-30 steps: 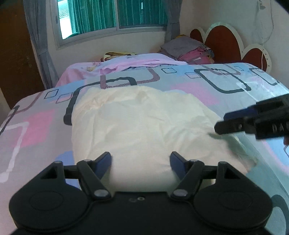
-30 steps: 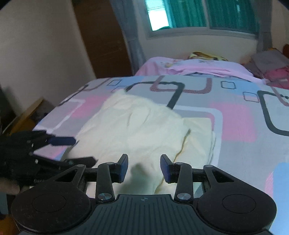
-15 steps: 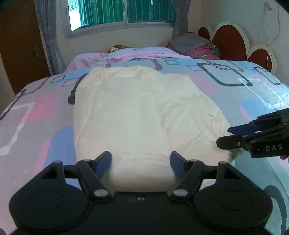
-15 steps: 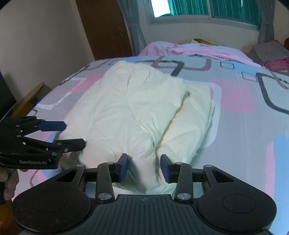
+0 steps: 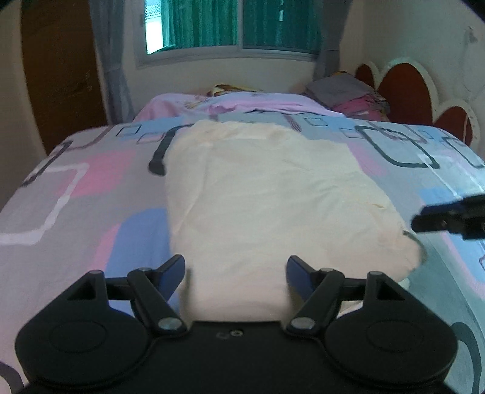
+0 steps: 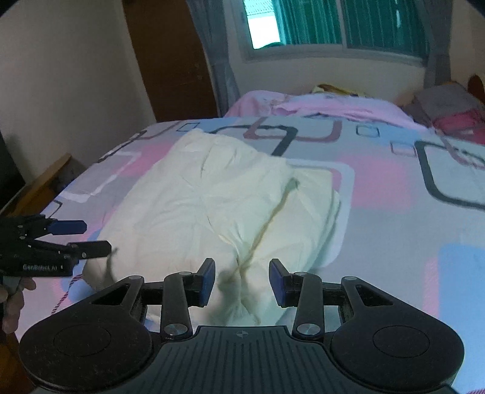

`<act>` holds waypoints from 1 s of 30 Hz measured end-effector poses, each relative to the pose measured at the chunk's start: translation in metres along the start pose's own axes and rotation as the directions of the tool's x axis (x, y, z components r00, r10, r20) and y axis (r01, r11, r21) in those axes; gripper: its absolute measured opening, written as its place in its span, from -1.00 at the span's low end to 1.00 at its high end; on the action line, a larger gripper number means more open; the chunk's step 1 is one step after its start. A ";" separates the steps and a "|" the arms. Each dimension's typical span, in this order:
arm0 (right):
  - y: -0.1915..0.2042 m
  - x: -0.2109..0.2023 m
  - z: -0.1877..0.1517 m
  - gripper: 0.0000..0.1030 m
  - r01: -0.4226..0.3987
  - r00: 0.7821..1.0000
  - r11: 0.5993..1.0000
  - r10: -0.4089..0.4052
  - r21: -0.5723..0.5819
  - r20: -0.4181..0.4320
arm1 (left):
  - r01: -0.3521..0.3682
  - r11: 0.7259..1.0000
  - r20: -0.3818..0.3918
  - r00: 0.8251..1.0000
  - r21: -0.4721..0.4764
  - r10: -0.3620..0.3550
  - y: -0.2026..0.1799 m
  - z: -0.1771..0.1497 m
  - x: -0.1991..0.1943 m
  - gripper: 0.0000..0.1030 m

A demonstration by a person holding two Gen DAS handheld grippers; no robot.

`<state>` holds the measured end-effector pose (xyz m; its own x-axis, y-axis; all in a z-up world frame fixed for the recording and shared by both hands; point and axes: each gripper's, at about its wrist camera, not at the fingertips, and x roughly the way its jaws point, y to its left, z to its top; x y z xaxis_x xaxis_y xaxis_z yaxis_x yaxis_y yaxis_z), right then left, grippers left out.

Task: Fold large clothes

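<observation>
Left gripper (image 5: 235,266), jaws apart, empty, over the near edge of the cream garment (image 5: 266,194), which lies part-folded on the bed (image 5: 75,194). Right gripper (image 6: 242,280), jaws apart, straddles a ridge. Best pinch both near corners, lift evenly, fold away.

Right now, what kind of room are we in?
Most likely a bedroom. There's a big bed with a patterned sheet, a scalloped headboard, a curtained window, and a cream garment spread on the bed.
</observation>
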<state>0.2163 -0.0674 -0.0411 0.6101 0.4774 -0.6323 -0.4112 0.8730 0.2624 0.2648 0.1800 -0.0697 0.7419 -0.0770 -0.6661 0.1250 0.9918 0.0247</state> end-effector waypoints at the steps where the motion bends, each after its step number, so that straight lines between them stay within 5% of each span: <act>1: 0.001 0.004 -0.003 -0.24 -0.002 1.000 1.000 0.002 -0.010 -0.020 | 0.000 1.000 -0.011 1.000 -0.003 0.000 0.001 -0.003 0.003 0.42; 7: 0.000 0.026 -0.020 -0.24 0.018 0.995 1.000 -0.017 0.010 -0.103 | -0.007 1.000 -0.086 0.996 -0.017 0.005 0.004 -0.023 0.015 0.47; 14: 0.008 -0.040 -0.032 -0.24 0.024 1.000 0.999 -0.024 0.024 -0.003 | -0.034 0.998 -0.015 0.999 -0.048 0.033 -0.001 -0.036 -0.037 0.44; 20: 0.028 -0.108 -0.054 -0.23 0.033 0.996 0.999 -0.035 0.035 0.077 | -0.005 0.997 0.081 0.997 -0.072 0.011 -0.033 -0.046 -0.105 0.64; 23: 0.038 -0.136 -0.063 -0.23 0.062 0.992 0.997 -0.066 0.036 0.112 | 0.007 0.995 0.121 0.993 -0.098 0.005 -0.049 -0.052 -0.132 0.97; 25: 0.043 -0.151 -0.070 0.74 0.135 0.981 0.989 -0.141 0.057 0.134 | -0.024 0.992 0.157 0.987 -0.126 0.043 -0.057 -0.058 -0.145 1.00; 26: 0.045 -0.161 -0.076 0.99 0.160 0.970 0.985 -0.170 0.068 0.176 | -0.038 0.991 0.163 0.985 -0.127 0.059 -0.062 -0.060 -0.150 1.00; 30: 0.054 -0.178 -0.089 1.00 0.172 0.968 0.984 -0.175 0.036 0.178 | -0.084 0.990 0.150 0.983 -0.117 0.101 -0.078 -0.068 -0.167 1.00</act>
<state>0.0251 -0.1144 0.0211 0.7834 0.3269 -0.5286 -0.2754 0.9450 0.1762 0.0861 0.1228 -0.0112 0.8413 0.0096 -0.5406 -0.0158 0.9999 -0.0069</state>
